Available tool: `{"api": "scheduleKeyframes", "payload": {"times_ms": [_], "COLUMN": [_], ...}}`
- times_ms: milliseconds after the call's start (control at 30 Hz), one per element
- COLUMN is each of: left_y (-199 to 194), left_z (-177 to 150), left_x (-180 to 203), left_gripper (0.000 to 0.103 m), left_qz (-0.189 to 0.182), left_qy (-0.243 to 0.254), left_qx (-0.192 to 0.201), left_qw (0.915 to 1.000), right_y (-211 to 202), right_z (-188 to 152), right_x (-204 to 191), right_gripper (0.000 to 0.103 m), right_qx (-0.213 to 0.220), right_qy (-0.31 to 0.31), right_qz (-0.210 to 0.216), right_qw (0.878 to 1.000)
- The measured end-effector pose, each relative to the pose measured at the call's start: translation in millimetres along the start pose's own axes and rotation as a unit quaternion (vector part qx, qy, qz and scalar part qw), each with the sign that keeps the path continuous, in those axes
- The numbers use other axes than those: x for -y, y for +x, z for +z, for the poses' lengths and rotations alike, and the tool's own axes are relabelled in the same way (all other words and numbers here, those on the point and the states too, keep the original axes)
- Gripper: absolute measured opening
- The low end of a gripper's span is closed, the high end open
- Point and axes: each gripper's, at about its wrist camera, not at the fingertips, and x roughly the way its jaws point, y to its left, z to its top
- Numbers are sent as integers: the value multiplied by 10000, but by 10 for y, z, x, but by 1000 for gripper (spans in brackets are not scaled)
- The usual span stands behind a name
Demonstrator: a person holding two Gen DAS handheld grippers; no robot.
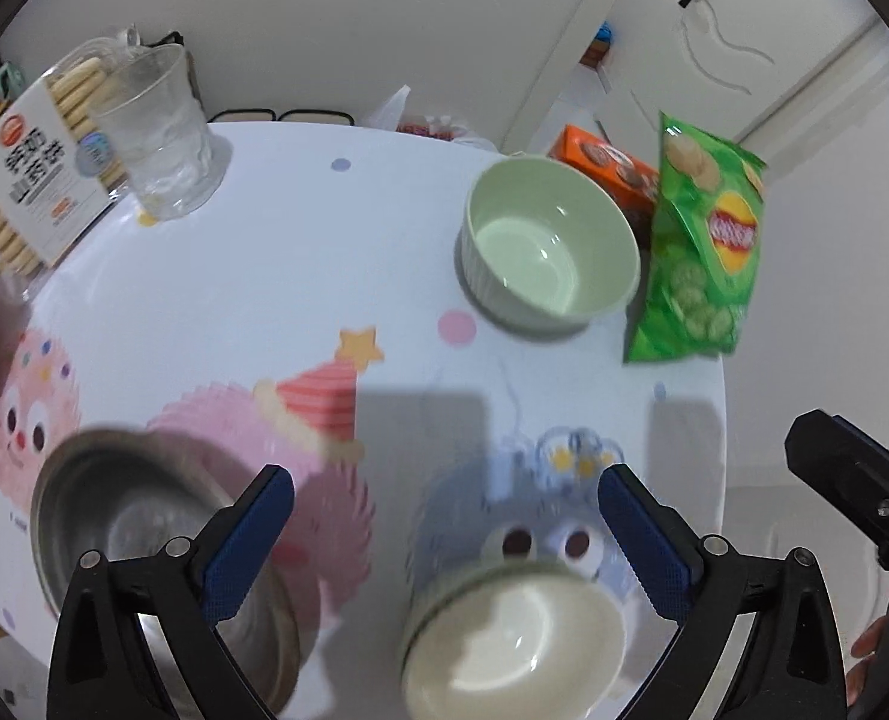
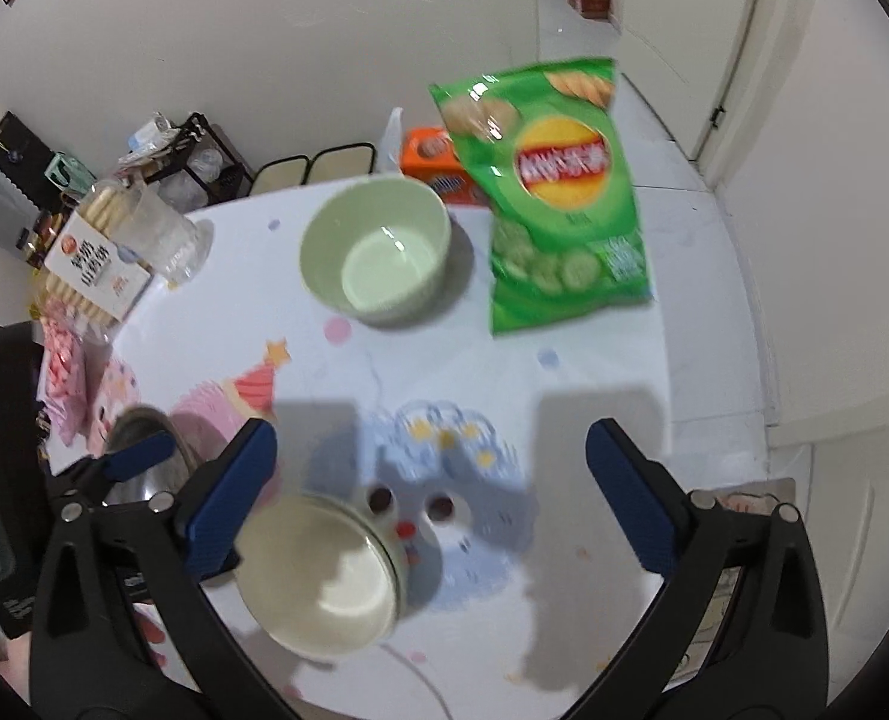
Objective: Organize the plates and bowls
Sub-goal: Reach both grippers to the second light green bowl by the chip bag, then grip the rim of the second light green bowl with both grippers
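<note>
A pale green bowl (image 1: 549, 246) stands upright at the far side of the table; it also shows in the right wrist view (image 2: 375, 249). A cream bowl (image 1: 516, 639) sits near the front edge, also in the right wrist view (image 2: 318, 576). A steel bowl (image 1: 144, 540) sits front left; its edge shows in the right wrist view (image 2: 144, 438). My left gripper (image 1: 444, 501) is open and empty above the table, the cream bowl just below its right finger. My right gripper (image 2: 429, 456) is open and empty, the cream bowl beside its left finger.
A green chips bag (image 1: 699, 240) and an orange box (image 1: 606, 171) stand right of the green bowl. A clear glass (image 1: 156, 132) and a biscuit box (image 1: 30, 168) stand far left. The table's right edge (image 2: 678, 360) drops to the floor.
</note>
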Motion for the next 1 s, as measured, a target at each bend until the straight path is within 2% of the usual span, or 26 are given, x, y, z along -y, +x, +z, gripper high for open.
{"api": "scheduleKeyframes", "payload": {"times_ms": [267,600,733,867,900,1000], "left_y": [303,634,703,766,779,822], "left_z": [537,883,941,992,1000,1020], "left_x": [-81,-53,-20,3,9,22], "left_gripper": [103,101,91,83,77,70], "left_qz": [-59,-137,-171,-202,-219,-228], "left_qy": [-257,-256,-183,-125,-110,-40], "left_qx": [-169,-277,-327,-406,-416,-481], "left_qw": [9995,9992,9992,9989,9988,9986], "right_y": [394,880,1008,1107,1133,1203], "right_z": [578,913,932,955,957,955], "right_x": [-100,-69,-29,10,14,21], "right_gripper": [103,103,100,92,88,79], "right_qx": [-191,-510,-597,-680,-704,-777], "right_qy": [-96,-39,30,78,84,46], "right_qz": [405,380,329,270,260,173], "right_qw": [9989,9980,9977,9973,9971,9968]}}
